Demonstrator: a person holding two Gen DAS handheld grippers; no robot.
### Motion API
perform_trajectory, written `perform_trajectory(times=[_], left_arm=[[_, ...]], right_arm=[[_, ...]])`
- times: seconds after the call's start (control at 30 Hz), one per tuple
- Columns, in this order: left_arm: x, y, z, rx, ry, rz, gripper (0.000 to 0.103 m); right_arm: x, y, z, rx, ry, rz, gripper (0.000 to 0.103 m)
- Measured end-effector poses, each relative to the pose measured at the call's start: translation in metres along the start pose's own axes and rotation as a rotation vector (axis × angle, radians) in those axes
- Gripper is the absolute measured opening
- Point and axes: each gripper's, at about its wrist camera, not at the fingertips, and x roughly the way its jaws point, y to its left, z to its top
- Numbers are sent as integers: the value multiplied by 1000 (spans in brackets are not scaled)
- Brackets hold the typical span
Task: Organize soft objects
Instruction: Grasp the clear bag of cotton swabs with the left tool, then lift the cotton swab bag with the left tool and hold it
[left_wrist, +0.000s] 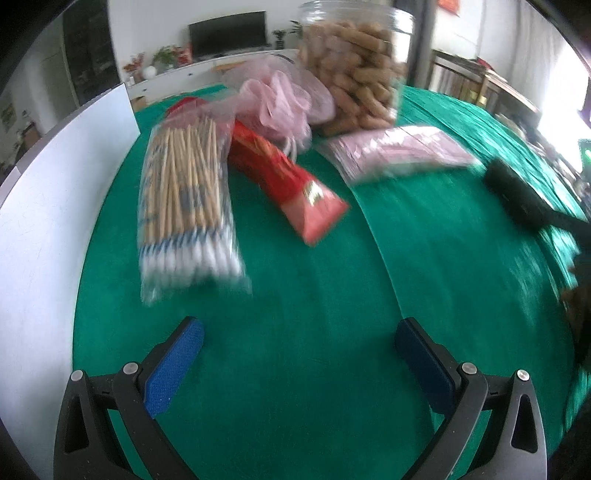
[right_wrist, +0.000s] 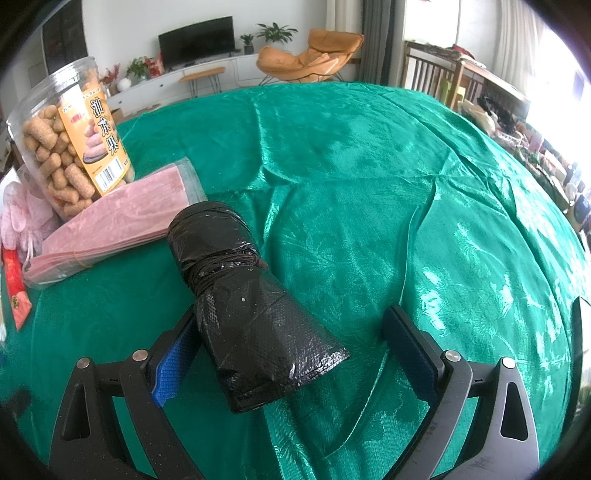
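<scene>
Green satin tablecloth (right_wrist: 369, 177), living room behind. Black plastic bag roll tied with dark cord (right_wrist: 251, 306) lies between the wide-spread fingers of the right gripper (right_wrist: 291, 354), against the left pad, ungripped. Left gripper (left_wrist: 299, 365) spread wide, empty, over bare cloth. Pink flat packet (right_wrist: 110, 229) just beside the roll. Risk: slick roll squirts out, or cloth bunches on closing.

Green-clothed table (right_wrist: 369, 166); snack jar (right_wrist: 70, 140), black roll (right_wrist: 240, 295)
</scene>
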Motion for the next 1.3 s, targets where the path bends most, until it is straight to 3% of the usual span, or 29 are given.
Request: perform_trajectory(times=[0.13, 0.2, 0.3, 0.43, 0.53, 0.57, 0.6, 0.63, 0.7, 0.9, 1.03, 1.17, 1.3], left_arm=[[-20, 10, -19, -6, 6, -25, 103], [-33, 20, -11, -45, -46, -15, 103], [-47, 37, 21, -101, -125, 62, 103], [-16, 55, 67, -138, -39, 147, 103], [7, 66, 84, -155, -4, 150, 102], [14, 68, 87, -159, 8, 140, 93], [20, 70, 87, -162, 30, 121, 56], [23, 71, 86, -167, 49, 102, 35], [12, 73, 80, -188, 35, 74, 32], [-33, 64, 39, -214, 121, -46, 32], [-41, 47, 9, -178, 153, -48, 36], [-23, 33, 5, -81, 131, 14, 71], [-14, 31, 5, -44, 63, 77, 87]], right_arm=[[0, 0, 0, -1, 0, -1, 97], [0, 0, 0, -1, 0, -1, 97], [0, 0, 0, 0, 0, 0, 97], [0, 0, 0, 0, 0, 0, 97], [0, 0, 0, 0, 0, 0, 97], [0, 0, 0, 0, 0, 0, 97], [0, 0, 0, 0, 0, 0, 97], [0, 0, 0, 0, 0, 0, 97], [0, 0, 0, 0, 0, 1, 97], [0, 0, 0, 0, 0, 0, 97], [0, 0, 0, 0, 0, 1, 97], [0, 0, 0, 0, 0, 1, 97], [0, 0, 0, 0, 0, 1, 97]])
